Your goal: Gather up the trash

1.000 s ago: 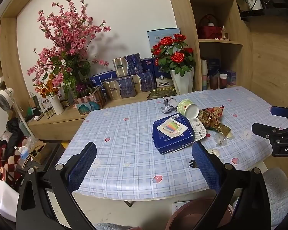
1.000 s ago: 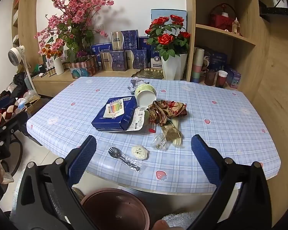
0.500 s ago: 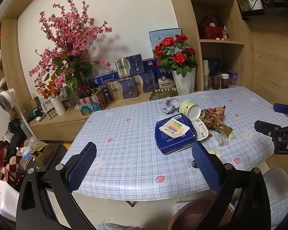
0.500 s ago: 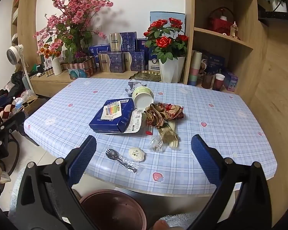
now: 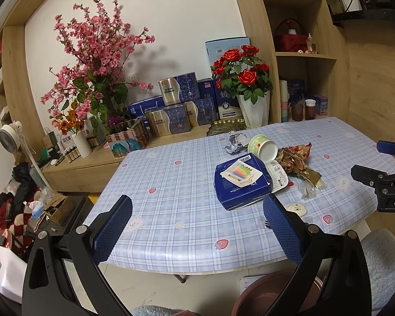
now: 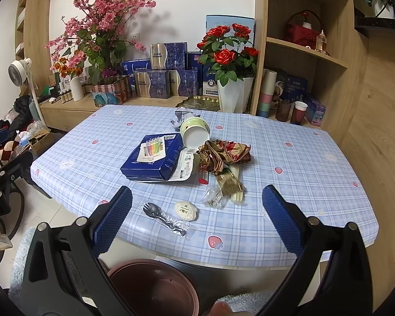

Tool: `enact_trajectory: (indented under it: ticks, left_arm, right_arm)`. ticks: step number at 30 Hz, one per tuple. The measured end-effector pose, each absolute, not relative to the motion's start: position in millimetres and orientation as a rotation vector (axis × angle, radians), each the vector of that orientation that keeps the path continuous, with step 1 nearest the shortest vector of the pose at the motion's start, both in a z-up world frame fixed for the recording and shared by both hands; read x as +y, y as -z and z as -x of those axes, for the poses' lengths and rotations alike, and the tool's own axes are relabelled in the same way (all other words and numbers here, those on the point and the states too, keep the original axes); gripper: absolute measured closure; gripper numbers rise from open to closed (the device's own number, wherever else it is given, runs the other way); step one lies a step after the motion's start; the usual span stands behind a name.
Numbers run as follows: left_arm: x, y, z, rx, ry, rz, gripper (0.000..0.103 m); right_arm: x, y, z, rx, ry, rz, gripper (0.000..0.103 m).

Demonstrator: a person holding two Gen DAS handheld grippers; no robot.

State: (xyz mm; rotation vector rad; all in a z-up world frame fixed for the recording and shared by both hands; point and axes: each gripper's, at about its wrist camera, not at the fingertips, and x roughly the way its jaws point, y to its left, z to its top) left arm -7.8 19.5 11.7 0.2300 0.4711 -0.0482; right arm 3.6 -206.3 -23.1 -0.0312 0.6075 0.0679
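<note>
Trash lies in a heap on the blue checked table (image 6: 289,163): a flat blue box (image 6: 155,156) (image 5: 241,181), a tipped white paper cup (image 6: 194,131) (image 5: 263,148), a crumpled gold-red wrapper (image 6: 223,155) (image 5: 293,156), a white label tray (image 6: 183,168), a wrapped black fork (image 6: 166,218), a small white packet (image 6: 186,210) and a clear wrapper (image 6: 213,197). A brown bin (image 6: 152,289) (image 5: 271,295) stands on the floor below the near table edge. My left gripper (image 5: 197,226) and right gripper (image 6: 197,218) are both open and empty, held before the near edge.
A white vase of red roses (image 6: 231,79) and stacked blue boxes (image 6: 168,73) stand on the wooden sideboard behind the table. Pink blossoms (image 6: 100,26) and a fan (image 6: 19,71) are at left. Shelves (image 6: 305,50) rise at right. Clutter (image 5: 18,205) lies on the floor at left.
Both grippers have drawn back and risen slightly, so the table sits a little farther and lower in both views. Nothing on the table has moved.
</note>
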Motion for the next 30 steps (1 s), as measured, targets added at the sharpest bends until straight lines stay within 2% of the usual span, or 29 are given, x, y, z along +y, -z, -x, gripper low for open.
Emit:
enact_trajectory:
  ticks: [30]
  left_arm:
    - [23,9,8,0.484,0.039,-0.236,0.006]
  right_arm:
    - [-201,31,-3,0.607,-0.06,0.048,0.006]
